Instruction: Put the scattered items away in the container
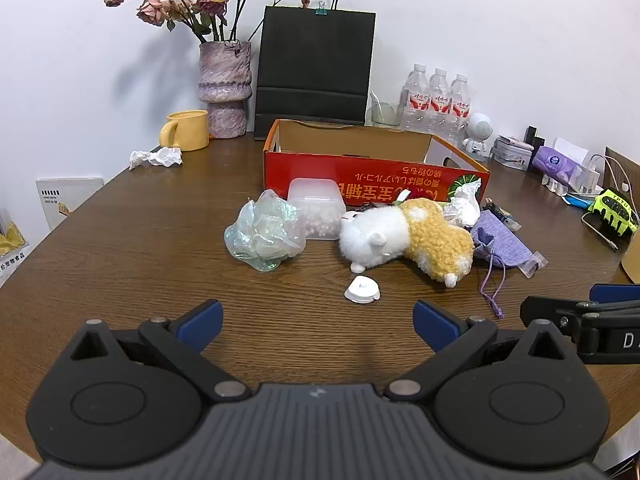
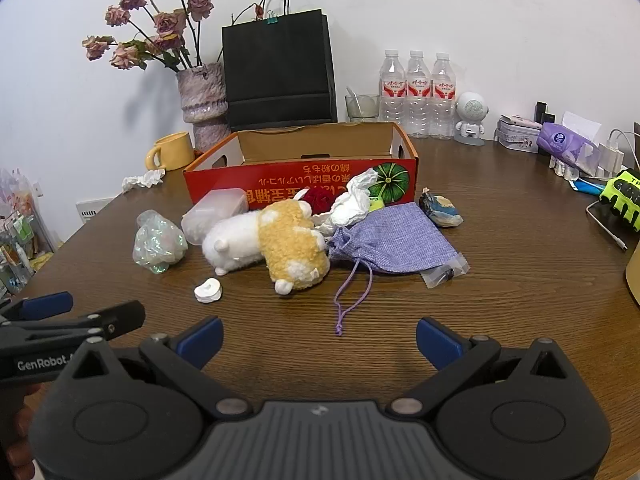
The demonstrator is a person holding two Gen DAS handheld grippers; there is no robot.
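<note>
Before the red cardboard box (image 2: 300, 184), seemingly empty, the plush toy (image 2: 272, 240), purple pouch (image 2: 396, 240) and other clutter remain untidied; both grippers (image 1: 318, 320) (image 2: 320, 336) gape, holding nothing.

Red item (image 2: 319, 199) half hidden behind plush (image 2: 276, 242).

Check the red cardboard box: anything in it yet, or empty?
Cannot fully tell. The red cardboard box is open-topped and only bare inner walls show; its floor is hidden behind the front wall. The plush toy lies outside it.

Bare table (image 1: 312, 336) before plush toy (image 1: 404, 236)
</note>
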